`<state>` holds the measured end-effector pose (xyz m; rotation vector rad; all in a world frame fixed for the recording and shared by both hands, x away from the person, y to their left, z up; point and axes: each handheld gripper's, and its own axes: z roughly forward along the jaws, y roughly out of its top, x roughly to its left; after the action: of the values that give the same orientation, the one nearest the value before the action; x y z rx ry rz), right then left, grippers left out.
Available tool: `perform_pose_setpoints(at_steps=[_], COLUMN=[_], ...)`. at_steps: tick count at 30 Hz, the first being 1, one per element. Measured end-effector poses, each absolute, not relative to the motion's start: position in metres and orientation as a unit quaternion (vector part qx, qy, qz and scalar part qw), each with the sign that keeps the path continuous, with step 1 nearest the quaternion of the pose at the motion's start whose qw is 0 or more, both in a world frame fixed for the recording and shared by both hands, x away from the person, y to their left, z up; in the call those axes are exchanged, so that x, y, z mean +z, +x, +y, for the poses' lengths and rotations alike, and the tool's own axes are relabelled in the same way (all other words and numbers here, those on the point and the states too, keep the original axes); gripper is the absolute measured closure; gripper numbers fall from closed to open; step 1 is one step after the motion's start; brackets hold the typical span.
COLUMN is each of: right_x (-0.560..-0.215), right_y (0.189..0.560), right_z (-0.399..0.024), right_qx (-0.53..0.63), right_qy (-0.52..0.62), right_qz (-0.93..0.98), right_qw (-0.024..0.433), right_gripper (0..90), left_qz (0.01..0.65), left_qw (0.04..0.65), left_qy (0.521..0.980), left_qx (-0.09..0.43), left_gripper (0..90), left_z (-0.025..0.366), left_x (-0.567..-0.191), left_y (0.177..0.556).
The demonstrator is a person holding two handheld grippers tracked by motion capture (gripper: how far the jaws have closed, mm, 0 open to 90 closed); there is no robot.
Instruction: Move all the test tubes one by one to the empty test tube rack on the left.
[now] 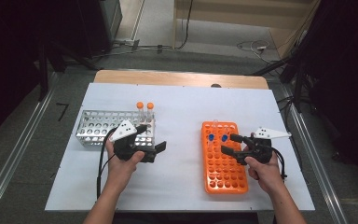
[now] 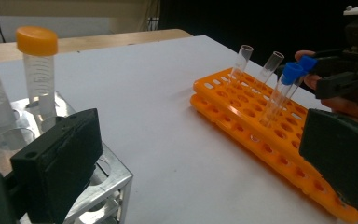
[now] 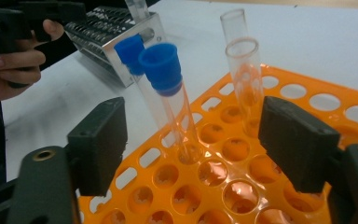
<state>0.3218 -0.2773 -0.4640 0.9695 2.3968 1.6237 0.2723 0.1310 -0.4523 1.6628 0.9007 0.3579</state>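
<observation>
White bench (image 1: 182, 100) fills mid-frame in the high view. Metal rack (image 1: 98, 128) sits left of centre, two orange-capped tubes (image 1: 145, 112) upright at its right end. Orange rack (image 1: 223, 158) sits right of centre, two blue-capped tubes (image 3: 168, 93) and two open clear tubes (image 3: 242, 70) at its far end. Left hand-held gripper (image 1: 154, 138) by the metal rack: jaws wide apart, empty. Right hand-held gripper (image 1: 229, 143) over the orange rack: jaws apart, flanking the blue-capped tubes without touching.

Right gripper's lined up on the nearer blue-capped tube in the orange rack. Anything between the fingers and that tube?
Nothing visible. The right gripper is open, with the nearer blue-capped tube standing between its fingers. The second blue-capped tube stands just behind it.
</observation>
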Motion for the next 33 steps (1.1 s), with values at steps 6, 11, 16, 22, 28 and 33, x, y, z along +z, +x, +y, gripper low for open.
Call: perform_pose_setpoints(at_steps=[6,11,16,22,28,33], right_x=[-0.469,-0.472,-0.474,-0.476,-0.478,-0.478], right_y=[0.323,0.325,0.326,0.325,0.325,0.325], right_z=[-0.270,-0.266,-0.265,-0.261,-0.257,-0.254], right_qx=[0.510,0.495,0.495,0.484,0.471,0.463], right_qy=[0.308,0.300,0.297,0.286,0.275,0.271], right_qz=[0.801,0.814,0.815,0.825,0.835,0.839], right_qw=[0.053,0.053,0.054,0.065,0.076,0.089], right_gripper=[40.2,51.9,59.5,64.8,67.5,67.3], left_qz=[0.381,0.377,0.377,0.375,0.372,0.371], left_qw=[0.568,0.566,0.562,0.561,0.559,0.559], left_qy=[0.715,0.719,0.722,0.725,0.728,0.729], left_qx=[0.146,0.143,0.142,0.140,0.139,0.135], left_gripper=[0.0,0.0,0.0,0.0,0.0,0.0], left_z=[0.125,0.120,0.117,0.115,0.111,0.109], left_x=[-0.455,-0.456,-0.457,-0.458,-0.459,-0.459], left_y=[0.272,0.272,0.273,0.273,0.273,0.274])
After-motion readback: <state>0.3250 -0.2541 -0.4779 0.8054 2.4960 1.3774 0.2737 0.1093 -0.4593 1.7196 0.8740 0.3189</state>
